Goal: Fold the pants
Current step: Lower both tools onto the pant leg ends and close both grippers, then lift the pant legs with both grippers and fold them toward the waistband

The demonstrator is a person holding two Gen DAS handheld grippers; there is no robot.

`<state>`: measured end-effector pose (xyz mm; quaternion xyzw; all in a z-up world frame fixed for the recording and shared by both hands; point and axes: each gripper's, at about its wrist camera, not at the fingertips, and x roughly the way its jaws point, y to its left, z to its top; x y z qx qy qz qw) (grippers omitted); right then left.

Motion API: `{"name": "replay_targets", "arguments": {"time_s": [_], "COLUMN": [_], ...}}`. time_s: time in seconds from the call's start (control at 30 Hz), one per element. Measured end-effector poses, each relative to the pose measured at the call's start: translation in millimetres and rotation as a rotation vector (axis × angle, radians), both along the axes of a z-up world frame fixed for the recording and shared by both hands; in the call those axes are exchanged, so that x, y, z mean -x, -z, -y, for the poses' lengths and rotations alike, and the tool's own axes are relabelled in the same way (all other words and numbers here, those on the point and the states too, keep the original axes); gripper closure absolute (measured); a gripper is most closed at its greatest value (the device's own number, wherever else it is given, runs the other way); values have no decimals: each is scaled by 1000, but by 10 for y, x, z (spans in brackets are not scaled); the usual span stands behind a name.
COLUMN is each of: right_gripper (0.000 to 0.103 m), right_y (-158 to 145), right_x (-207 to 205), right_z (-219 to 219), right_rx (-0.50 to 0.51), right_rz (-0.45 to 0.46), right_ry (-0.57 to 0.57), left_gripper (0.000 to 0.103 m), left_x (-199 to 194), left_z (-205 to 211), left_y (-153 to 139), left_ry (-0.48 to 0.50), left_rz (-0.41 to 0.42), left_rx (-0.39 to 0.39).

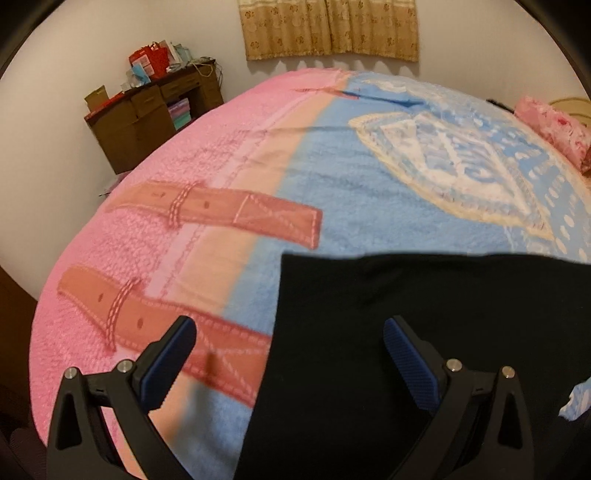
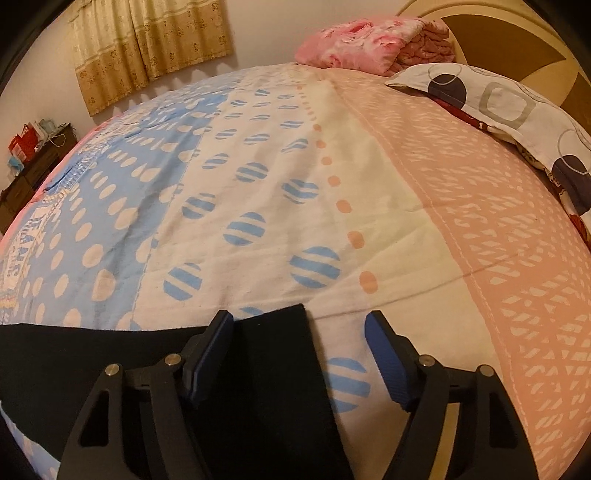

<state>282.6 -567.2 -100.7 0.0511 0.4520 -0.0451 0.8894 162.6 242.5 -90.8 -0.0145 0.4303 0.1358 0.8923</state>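
Pants (image 1: 406, 332), black, spread flat on bed blanket (image 1: 332, 206) near its front edge; far hem a straight line across, fabric smooth, no bunching visible. Left corner of the cloth square, lying over the printed belt-strap pattern of the blanket. Right end a narrower strip (image 2: 280, 354) reaching onto the white, blue-striped-dot part of the blanket.

Left gripper (image 1: 290, 347): jaws spread wide, nothing pinched; one finger over bare blanket, the other over black cloth, left edge of the pants running between them. Not clear whether the tips touch the surface.

Right gripper (image 2: 299, 343): jaws apart, no pinch yet; right edge of the strip between them, left finger over the cloth, right finger over bare blanket.

Judged step: taking hold of both ends before a fold.

To do well:
- Straddle each edge so one finger slides under, one stays on top; catch all layers, not just the top one.
- Grip matching points at both ends, so the fold line runs straight.
- Close fully before lifting; avoid snagging the fluffy blanket beneath.
- Lift both ends together, keep cloth taut between, carry evenly.

Beyond: pillow (image 2: 509, 99) and folded pink quilt (image 2: 362, 40) at the head, curtain (image 1: 328, 29), cluttered brown desk (image 1: 147, 110) by the wall, all well apart from the work.
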Motion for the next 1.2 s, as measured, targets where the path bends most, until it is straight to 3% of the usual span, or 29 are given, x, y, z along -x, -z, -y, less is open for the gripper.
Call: {"name": "replay_targets", "arguments": {"time_s": [0.1,0.3,0.37,0.4,0.47,0.57,0.63,0.77,1.2], "right_gripper": [29,34,37,38,47,59,69,90,92], "right_y": [6,5,12,16,20,16,12,-22,-428], "right_x": [-13,-12,-17,-23,-28,-39,-28,4,414], "right_z": [-21,-20,-16,-19,-36,-73,-87,-95,-83], "right_rx": [5,-6,-13,-15,-17,-15,-17,-48,-72], "right_rz": [2,10,13,14,17,20,25,37,139], "right_ry": [2,-7,-10,-14,-27,-48,-57,-51,-50], "left_gripper": [0,19,32,43,49,66,84,87,87], "left_x": [-154,-437,-451,-451,-422,-396,-368,-275,128], "left_z": [5,-33,-56,-50,-29,7,21,74,31], "left_y": [-23,76,119,143,139,118,87,-72,-566], "left_ry": [27,38,56,72,89,125,149,176,181], "left_rz": [-4,-57,-67,-71,-52,-35,-17,26,142], "left_rx": [31,35,63,74,68,62,74,55,94]}}
